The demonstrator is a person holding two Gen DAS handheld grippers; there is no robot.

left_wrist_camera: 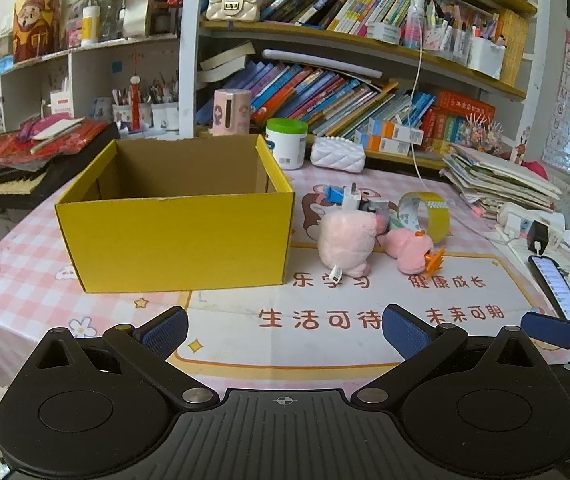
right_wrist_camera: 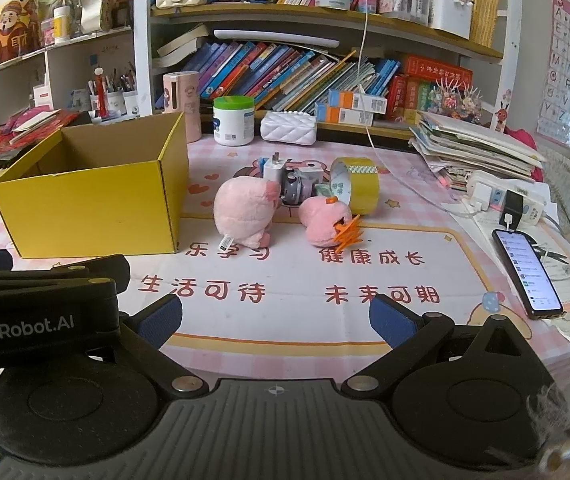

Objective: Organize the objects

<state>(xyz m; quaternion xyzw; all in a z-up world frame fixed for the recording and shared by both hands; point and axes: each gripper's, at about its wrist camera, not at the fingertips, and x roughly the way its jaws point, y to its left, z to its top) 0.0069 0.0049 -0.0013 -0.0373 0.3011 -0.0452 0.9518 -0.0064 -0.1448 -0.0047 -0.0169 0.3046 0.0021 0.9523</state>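
My left claw sits at the bottom of its view with the blue pads spread wide and nothing between them, hovering above the printed mat on the tabletop; my right claw is just the same, spread and empty, low in its own frame, with the left unit's black body crossing the lower left of that view. Nothing has been gripped, so I judge the step in hand to be the first pick. The largest thing is the one yellow cardboard box, open-topped and, as far as I can see inside, empty, standing left of centre. To its right, at mid-frame, lies the cluster to be sorted. By size: one roll of yellow tape standing on edge at the back right; two pink plush toys, the bigger plush nearest the box with a white tag trailing from it, the smaller plush beside it with an orange spiky clip at its front; then one white charger plug behind them, among a few small grey and blue bits I cannot count with confidence. To do this well, I would take the bigger plush first with the left claw, since it sits just beside the box wall: come in from above, pinch across the soft body rather than the tag, lift clear of the rim, and release over the open middle. The tape may roll if nudged, so I would leave it undisturbed until the plushes are gone.
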